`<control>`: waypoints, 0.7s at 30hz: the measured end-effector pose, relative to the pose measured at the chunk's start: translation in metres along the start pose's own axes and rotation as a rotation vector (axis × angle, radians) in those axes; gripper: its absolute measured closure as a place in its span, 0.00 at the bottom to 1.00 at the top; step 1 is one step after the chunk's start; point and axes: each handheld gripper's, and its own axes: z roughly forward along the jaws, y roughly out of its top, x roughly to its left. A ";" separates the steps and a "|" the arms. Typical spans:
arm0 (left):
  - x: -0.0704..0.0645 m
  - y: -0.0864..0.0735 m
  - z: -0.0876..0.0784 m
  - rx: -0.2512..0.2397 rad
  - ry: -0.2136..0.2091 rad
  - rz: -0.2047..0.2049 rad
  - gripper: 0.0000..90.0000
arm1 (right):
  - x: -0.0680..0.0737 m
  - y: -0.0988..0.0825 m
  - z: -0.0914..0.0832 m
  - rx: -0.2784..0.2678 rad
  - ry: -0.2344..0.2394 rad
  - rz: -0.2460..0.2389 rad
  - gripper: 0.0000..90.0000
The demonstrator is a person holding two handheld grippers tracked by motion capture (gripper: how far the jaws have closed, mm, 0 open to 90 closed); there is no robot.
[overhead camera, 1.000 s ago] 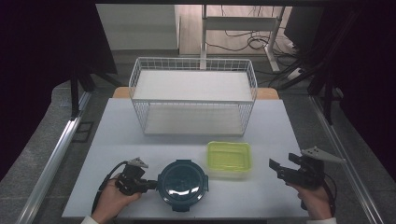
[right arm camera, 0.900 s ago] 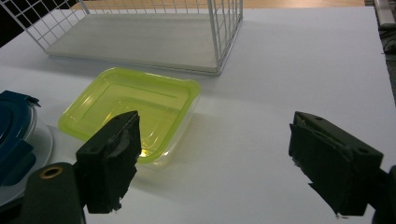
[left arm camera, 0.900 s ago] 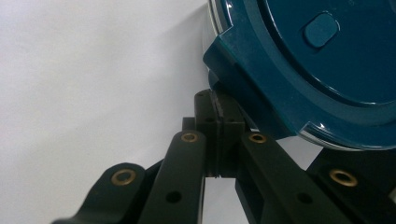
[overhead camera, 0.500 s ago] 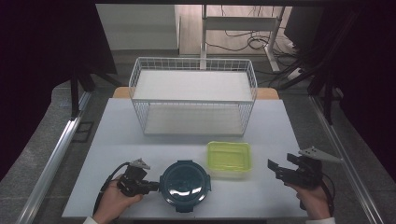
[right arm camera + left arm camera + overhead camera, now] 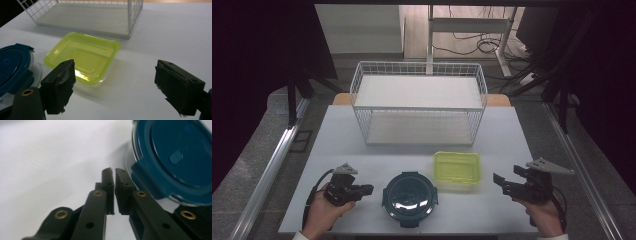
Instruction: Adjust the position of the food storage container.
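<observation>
A person sits at a white desk [image 5: 362,160] holding a claw in each hand. The left claw [image 5: 367,189] rests low on the desk with its jaws pressed nearly together, a thin slit between them, and nothing held. Just beyond its tips, to the claw's right, sits a round container with a dark blue lid [image 5: 410,198]. In the left gripper view the jaws lie beside the lid's rim, next to one of its locking tabs [image 5: 147,180], close but apparently not touching.

The right claw [image 5: 498,183] hovers with its jaws spread wide and empty. Ahead of it and slightly to its left lies a shallow yellow-green tray [image 5: 456,169], rectangular, its long side running across the claw's line of approach. In the right gripper view the tray [image 5: 82,56] sits just past the left jaw, while the right jaw stands over bare desk, so the tray is off-centre between them.

Farther ahead of both claws stands a white wire basket [image 5: 419,102], well apart from the two containers.

Each claw has its own nearest target: left to the round container, right to the tray. The right claw would likely need to shift toward its left to straddle the tray's near edge.
</observation>
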 end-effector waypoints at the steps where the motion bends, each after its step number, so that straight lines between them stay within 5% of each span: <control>1: 0.000 0.000 -0.002 -0.010 -0.001 -0.003 0.94 | 0.002 0.000 0.001 0.003 0.007 -0.005 0.19; 5: -0.001 0.001 -0.007 -0.048 0.011 -0.004 0.75 | 0.012 0.000 0.006 0.023 0.038 -0.019 0.19; 11: -0.003 0.003 -0.009 -0.077 0.036 -0.040 0.31 | 0.032 -0.001 0.019 0.056 0.086 -0.052 0.18; 21: -0.001 0.004 -0.011 -0.100 0.012 -0.111 0.16 | 0.059 -0.006 0.035 0.133 0.168 -0.094 0.17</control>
